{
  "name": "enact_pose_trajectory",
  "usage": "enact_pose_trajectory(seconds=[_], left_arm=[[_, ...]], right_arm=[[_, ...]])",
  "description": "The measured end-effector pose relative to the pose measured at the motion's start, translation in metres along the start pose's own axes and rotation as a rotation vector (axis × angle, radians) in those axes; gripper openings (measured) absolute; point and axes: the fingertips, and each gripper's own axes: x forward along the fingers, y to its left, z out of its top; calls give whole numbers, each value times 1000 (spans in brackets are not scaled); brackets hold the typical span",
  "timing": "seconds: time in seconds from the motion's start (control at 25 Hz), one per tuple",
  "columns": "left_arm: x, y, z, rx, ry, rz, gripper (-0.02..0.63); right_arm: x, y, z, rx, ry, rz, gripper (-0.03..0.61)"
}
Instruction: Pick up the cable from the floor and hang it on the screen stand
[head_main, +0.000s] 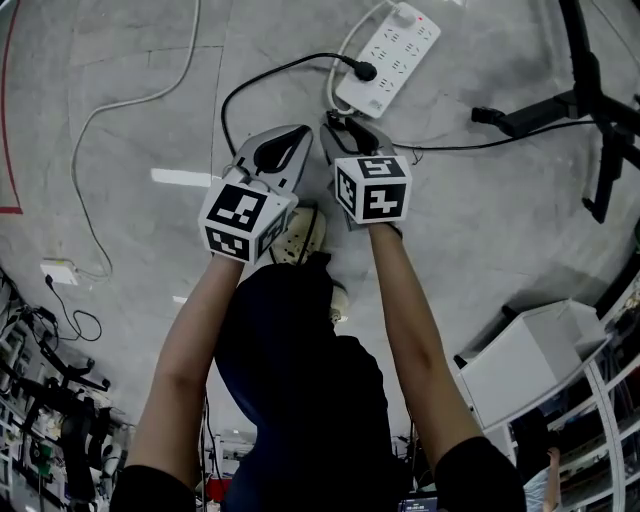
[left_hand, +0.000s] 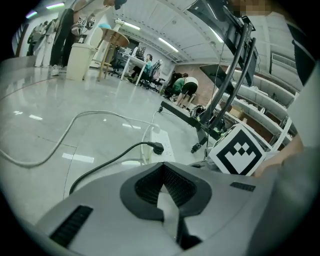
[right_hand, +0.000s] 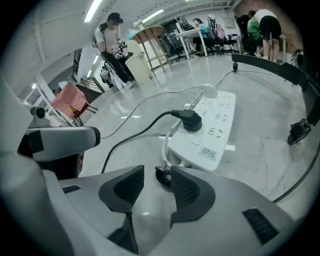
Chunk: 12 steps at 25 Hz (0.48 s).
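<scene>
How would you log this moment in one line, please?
phase: pre-grasp | left gripper: shut, empty | right gripper: open, tips at black cable end | black cable end: on floor beside power strip, not gripped

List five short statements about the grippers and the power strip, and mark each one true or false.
1. A black plug sits in the white power strip. True.
2. The right gripper has its jaws clamped together. False: they stand apart, gripping nothing.
3. The left gripper has its jaws together. True.
4. The white power strip lies on a table. False: it lies on the floor.
5. The left gripper holds the black plug. False: the plug is in the strip.
</scene>
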Motion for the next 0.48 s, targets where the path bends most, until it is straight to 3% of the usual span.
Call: enact_pose_trajectory(seconds=[0.16, 0.28, 0.36, 0.48], left_arm=[[9, 4, -8, 9, 11, -21, 8], [15, 8, -9, 11, 16, -22, 8], [17, 11, -8, 3, 12, -14, 8], [17, 12, -6, -1, 9, -4, 8]], right_arm=[[17, -3, -1, -28, 1, -24, 172], [19, -5, -1, -25, -19, -108, 158], [20, -10, -1, -20, -11, -175, 107], [22, -11, -1, -31, 3, -208, 107]])
